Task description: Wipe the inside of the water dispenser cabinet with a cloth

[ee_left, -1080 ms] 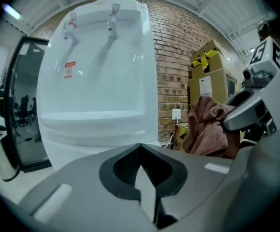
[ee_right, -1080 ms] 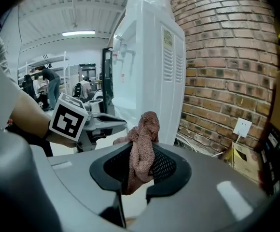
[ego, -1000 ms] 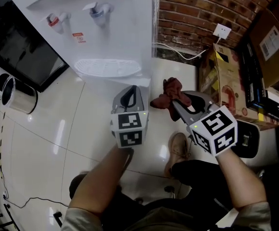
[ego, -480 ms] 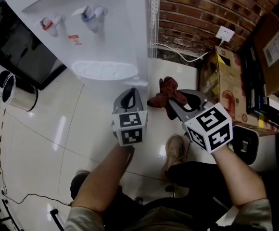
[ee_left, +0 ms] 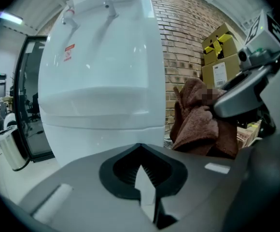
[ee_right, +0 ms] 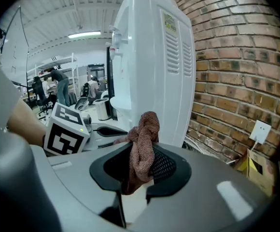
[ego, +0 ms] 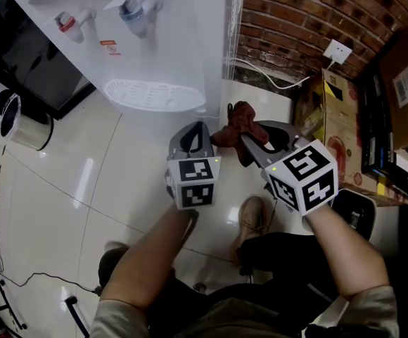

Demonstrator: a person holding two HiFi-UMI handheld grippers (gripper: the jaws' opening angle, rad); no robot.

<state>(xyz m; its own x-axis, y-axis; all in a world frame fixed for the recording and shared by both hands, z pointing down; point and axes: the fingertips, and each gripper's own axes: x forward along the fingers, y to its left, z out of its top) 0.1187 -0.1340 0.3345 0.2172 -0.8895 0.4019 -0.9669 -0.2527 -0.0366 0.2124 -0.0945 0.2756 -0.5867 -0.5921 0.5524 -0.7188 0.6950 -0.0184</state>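
Two grippers hover before the water dispenser (ego: 163, 44) — the right gripper (ego: 245, 136) has its jaws clamped on the brown cloth (ego: 242, 118) beside the side panel, and the left gripper (ego: 192, 134) has its jaws together, empty. I'd open the lower cabinet front (ee_left: 96, 140) with the left first — cloth pinched firmly, off the floor (ego: 70, 189).

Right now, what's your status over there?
Left gripper shut, empty. Right gripper shut on brown cloth. Water dispenser straight ahead, untouched. No obstacle seen between.
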